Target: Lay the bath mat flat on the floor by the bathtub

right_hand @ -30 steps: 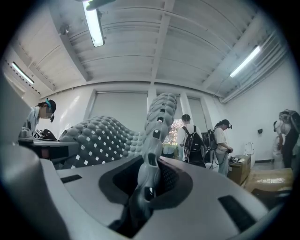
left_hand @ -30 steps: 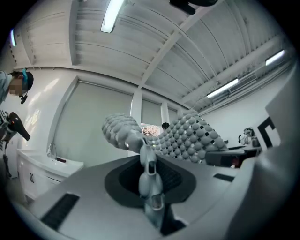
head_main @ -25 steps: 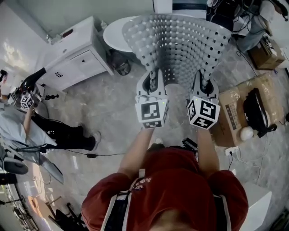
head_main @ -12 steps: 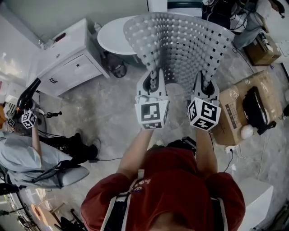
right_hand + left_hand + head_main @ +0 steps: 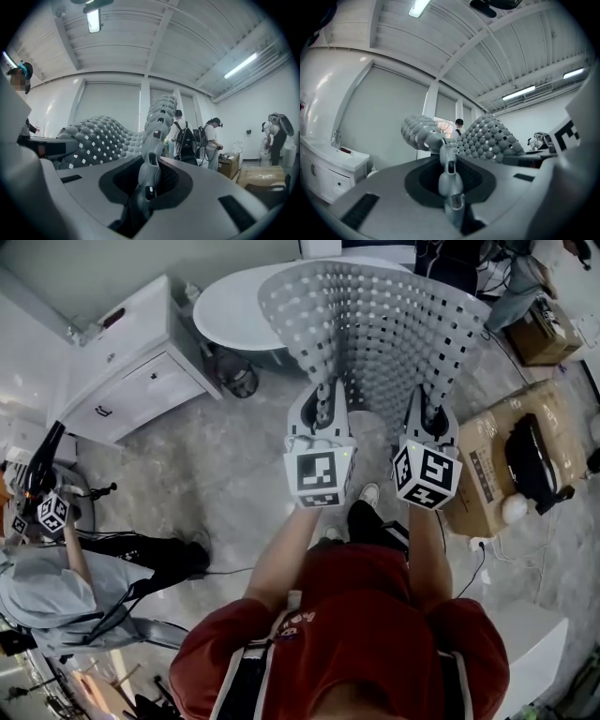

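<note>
Keep both pinches firm and level, lower the grey perforated bath mat (image 5: 375, 334) toward the floor (image 5: 234, 456) beside the white bathtub (image 5: 234, 310), and set the far end down first, then draw back to smooth out any fold. Clamped at its near edge by the left gripper (image 5: 323, 397) and by the right gripper (image 5: 427, 407) alike — jaws of both shut on the rubber, set apart along that edge. Held in the air, arching up and away from the jaws toward the tub — not yet on the floor.
</note>
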A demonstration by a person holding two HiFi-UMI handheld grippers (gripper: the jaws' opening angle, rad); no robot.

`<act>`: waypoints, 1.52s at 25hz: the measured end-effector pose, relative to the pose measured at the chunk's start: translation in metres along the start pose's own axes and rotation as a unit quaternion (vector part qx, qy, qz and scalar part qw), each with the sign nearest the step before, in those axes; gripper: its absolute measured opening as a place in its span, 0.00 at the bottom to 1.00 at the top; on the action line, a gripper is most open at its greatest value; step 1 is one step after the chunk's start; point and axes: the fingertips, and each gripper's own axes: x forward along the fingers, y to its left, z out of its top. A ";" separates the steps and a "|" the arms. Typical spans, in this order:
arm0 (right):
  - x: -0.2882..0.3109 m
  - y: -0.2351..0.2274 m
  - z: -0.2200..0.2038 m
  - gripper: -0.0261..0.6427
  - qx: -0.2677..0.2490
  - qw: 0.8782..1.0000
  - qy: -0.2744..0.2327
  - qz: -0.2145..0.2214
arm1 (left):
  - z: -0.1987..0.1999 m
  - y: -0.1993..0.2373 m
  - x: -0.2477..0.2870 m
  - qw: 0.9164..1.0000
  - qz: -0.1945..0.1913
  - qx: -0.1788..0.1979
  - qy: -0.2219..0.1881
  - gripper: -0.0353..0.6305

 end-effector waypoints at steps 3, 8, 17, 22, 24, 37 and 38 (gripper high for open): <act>0.011 -0.006 -0.005 0.14 0.003 1.000 0.002 0.000 | -0.005 0.000 0.012 1.000 0.001 -0.002 0.004 0.13; 0.039 -0.027 -0.013 0.14 0.007 1.000 0.002 -0.007 | -0.014 -0.008 0.045 1.000 -0.001 -0.003 0.006 0.13; 0.096 -0.079 -0.020 0.14 0.014 1.000 0.007 -0.013 | -0.021 -0.030 0.116 1.000 -0.004 0.000 0.011 0.13; 0.122 -0.108 -0.018 0.14 0.014 1.000 0.008 -0.012 | -0.020 -0.046 0.152 1.000 -0.006 0.007 0.014 0.13; 0.130 -0.120 -0.015 0.14 0.016 1.000 0.005 -0.013 | -0.019 -0.054 0.163 1.000 -0.005 0.008 0.013 0.13; 0.171 -0.194 -0.035 0.14 0.035 0.999 0.016 -0.009 | -0.040 -0.104 0.227 0.999 0.004 0.023 0.030 0.13; 0.173 -0.197 -0.038 0.14 0.035 0.999 0.018 -0.008 | -0.042 -0.107 0.230 0.999 0.004 0.025 0.033 0.13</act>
